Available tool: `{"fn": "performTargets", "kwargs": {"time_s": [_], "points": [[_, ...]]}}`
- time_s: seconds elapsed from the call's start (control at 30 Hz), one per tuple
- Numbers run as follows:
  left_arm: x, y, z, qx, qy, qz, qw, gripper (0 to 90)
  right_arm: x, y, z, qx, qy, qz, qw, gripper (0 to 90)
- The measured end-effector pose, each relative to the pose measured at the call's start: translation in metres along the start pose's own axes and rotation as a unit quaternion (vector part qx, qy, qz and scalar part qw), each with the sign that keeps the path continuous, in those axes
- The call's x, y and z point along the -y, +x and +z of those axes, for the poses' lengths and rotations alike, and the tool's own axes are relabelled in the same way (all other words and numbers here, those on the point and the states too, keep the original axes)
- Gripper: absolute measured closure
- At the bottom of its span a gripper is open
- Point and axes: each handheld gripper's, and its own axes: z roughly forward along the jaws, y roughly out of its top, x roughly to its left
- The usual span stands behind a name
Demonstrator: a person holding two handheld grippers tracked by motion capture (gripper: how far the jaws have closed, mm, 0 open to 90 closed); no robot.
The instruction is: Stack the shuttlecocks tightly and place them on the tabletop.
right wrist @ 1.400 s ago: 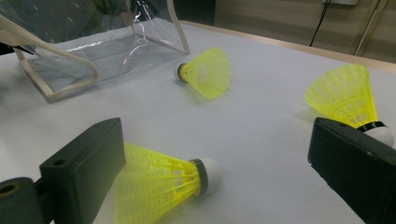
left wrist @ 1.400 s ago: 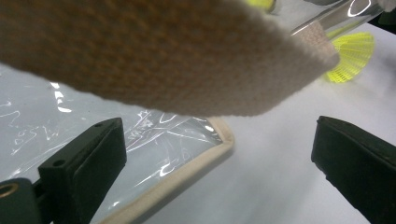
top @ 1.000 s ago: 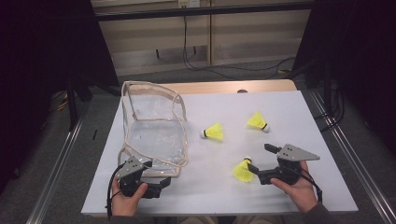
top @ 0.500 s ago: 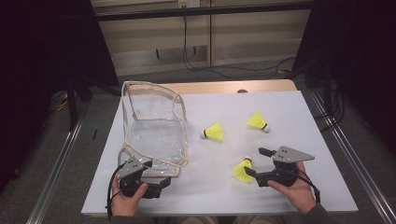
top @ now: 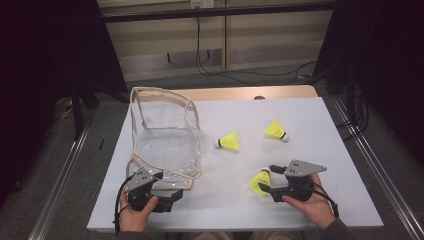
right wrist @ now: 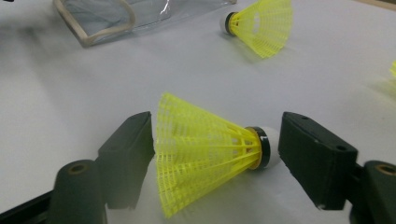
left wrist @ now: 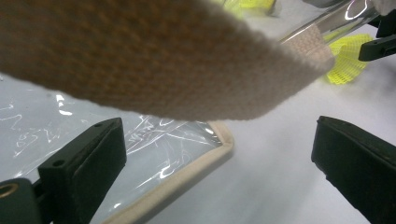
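Note:
A clear plastic bag (top: 165,135) with beige trim stands open at the table's left. Three yellow shuttlecocks lie to its right: one mid-table (top: 229,141), one farther right (top: 276,130), one near the front (top: 260,181). My right gripper (top: 267,178) is open, and in the right gripper view (right wrist: 217,144) the near shuttlecock (right wrist: 201,154) lies on its side between the jaws, skirt by one jaw, cork by the other. My left gripper (top: 172,196) is open at the bag's front corner. In the left gripper view (left wrist: 219,158) its jaws straddle the bag's beige edge (left wrist: 187,179).
A beige strap of the bag (left wrist: 163,60) hangs blurred across the top of the left gripper view. The white table top (top: 310,115) ends close in front of both hands. A wooden strip (top: 260,93) runs along its far edge.
My right gripper has slid left along the table, so its jaws now flank the near shuttlecock. The left gripper and the bag have stayed put.

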Motion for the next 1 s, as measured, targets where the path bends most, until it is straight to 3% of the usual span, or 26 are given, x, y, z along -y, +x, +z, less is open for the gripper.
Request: {"fn": "performTargets", "kwargs": {"time_s": [0.17,0.2,0.23,0.27,0.3,0.37,0.43,0.47,0.57,0.83,1.0], "points": [[0.0,0.0,0.0,0.0,-0.001,-0.001,1.0,3.0,0.001,-0.002,-0.002,0.008,0.005,0.002,1.0,47.7],[0.0,0.0,0.0,0.0,-0.001,-0.002,1.0,3.0,0.001,-0.002,-0.002,0.008,0.005,0.002,1.0,47.7],[0.0,0.0,0.0,0.0,0.001,-0.001,1.0,3.0,0.002,-0.004,-0.003,0.007,0.006,0.005,0.9999,55.0],[0.0,0.0,0.0,0.0,0.001,-0.001,1.0,3.0,0.002,-0.004,-0.003,0.007,0.006,0.005,0.9999,55.0],[0.0,0.001,0.0,-0.001,0.002,-0.001,1.0,3.0,0.002,-0.005,-0.005,0.008,0.005,0.008,0.9999,60.9],[0.0,0.0,0.0,0.0,0.0,-0.002,1.0,3.0,0.002,-0.006,-0.006,0.01,0.004,0.011,0.9999,63.9],[0.0,0.0,0.0,0.0,0.0,-0.001,1.0,3.0,0.002,-0.009,-0.009,0.012,0.004,0.019,0.9997,76.0],[0.0,0.0,0.0,0.0,0.0,-0.001,1.0,3.1,0.002,-0.009,-0.009,0.012,0.004,0.019,0.9997,76.0],[0.0,0.0,0.0,0.0,0.0,-0.001,1.0,3.0,0.002,-0.012,-0.012,0.01,-0.004,0.029,0.9995,87.2],[0.0,0.0,0.0,-0.001,-0.002,-0.002,1.0,3.0,-0.001,-0.017,-0.015,-0.017,-0.025,0.056,0.998,89.5],[0.0,0.0,0.0,-0.001,-0.002,-0.002,1.0,3.0,0.001,-0.021,-0.013,-0.017,-0.014,0.061,0.9979,89.4]]}}
